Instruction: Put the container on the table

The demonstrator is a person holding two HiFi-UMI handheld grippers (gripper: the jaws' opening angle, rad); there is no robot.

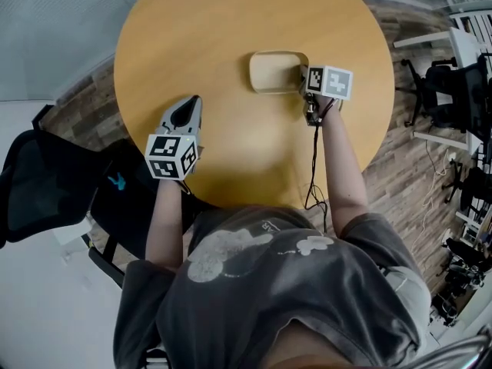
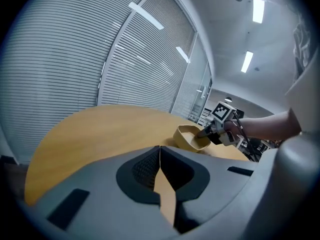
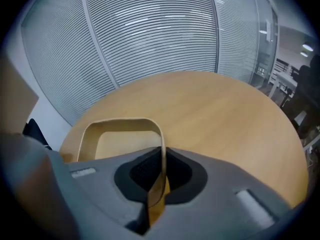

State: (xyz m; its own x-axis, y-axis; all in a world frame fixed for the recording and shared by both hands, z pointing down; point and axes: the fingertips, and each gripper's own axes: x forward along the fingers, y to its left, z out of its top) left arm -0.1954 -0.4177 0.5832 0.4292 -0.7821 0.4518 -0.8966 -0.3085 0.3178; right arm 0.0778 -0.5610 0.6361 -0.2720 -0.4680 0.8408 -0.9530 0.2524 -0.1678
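right gripper [image 3: 160,160] pinching container [image 1: 273,72] wall | container mid-table [image 1: 223,21], touchdown unclear | I'd settle its base flat, part jaws slowly, back off level | left gripper [image 1: 191,106] pressed together, empty

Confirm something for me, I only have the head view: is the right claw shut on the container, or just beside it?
Observer: Shut on it. The right gripper view shows the right claw with one thin side wall of the container pinched between the jaws.
Operator: And the left claw, is it holding anything?
Observer: No. In the left gripper view the left claw is shut with nothing between the jaws; only the table shows beyond it.
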